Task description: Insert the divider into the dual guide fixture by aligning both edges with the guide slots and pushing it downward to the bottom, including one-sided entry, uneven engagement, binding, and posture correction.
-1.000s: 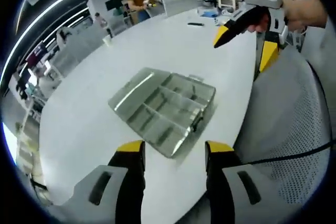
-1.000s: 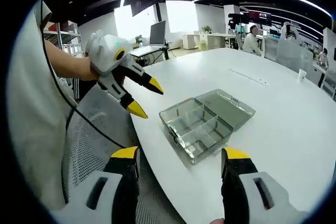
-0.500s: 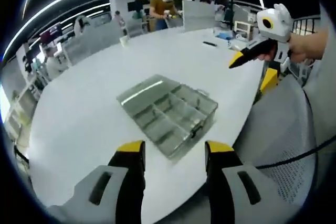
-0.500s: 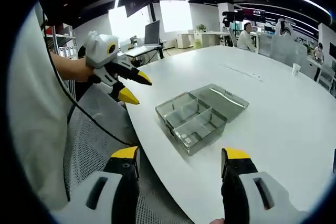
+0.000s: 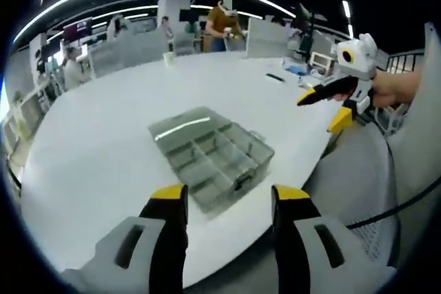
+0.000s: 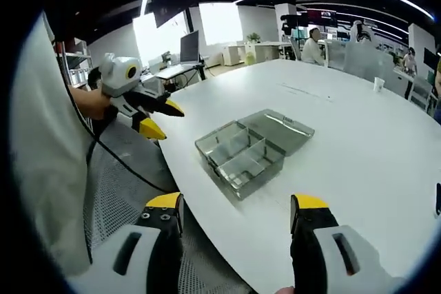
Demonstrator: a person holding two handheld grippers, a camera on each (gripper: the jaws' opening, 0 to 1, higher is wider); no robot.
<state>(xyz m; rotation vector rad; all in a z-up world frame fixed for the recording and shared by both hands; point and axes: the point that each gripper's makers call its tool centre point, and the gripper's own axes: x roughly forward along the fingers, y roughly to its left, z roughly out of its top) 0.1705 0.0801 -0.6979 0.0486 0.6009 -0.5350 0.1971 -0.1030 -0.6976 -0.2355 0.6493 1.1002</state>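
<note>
A clear plastic compartment box (image 5: 210, 156) lies on the white table (image 5: 103, 135) near its rim, lid folded open flat beside it. Thin clear dividers stand inside it; I cannot tell whether any is loose. My left gripper (image 5: 229, 197) is open and empty, held back from the box on the near side. The right gripper (image 5: 317, 115) hovers open off the table's edge, in a hand. In the right gripper view the same box (image 6: 251, 149) sits ahead of my open, empty right gripper (image 6: 237, 204), and the left gripper (image 6: 171, 124) hangs open at the upper left.
A grey mesh chair (image 5: 351, 177) stands against the table's rim by the box, also seen as mesh chair (image 6: 117, 191). A paper cup (image 5: 167, 58) and a small dark object (image 5: 275, 78) rest far across the table. People sit or stand at desks beyond.
Both views have drawn back, so the box looks smaller and farther off. Each gripper sits lower in the other's view. Both stay open and empty.
</note>
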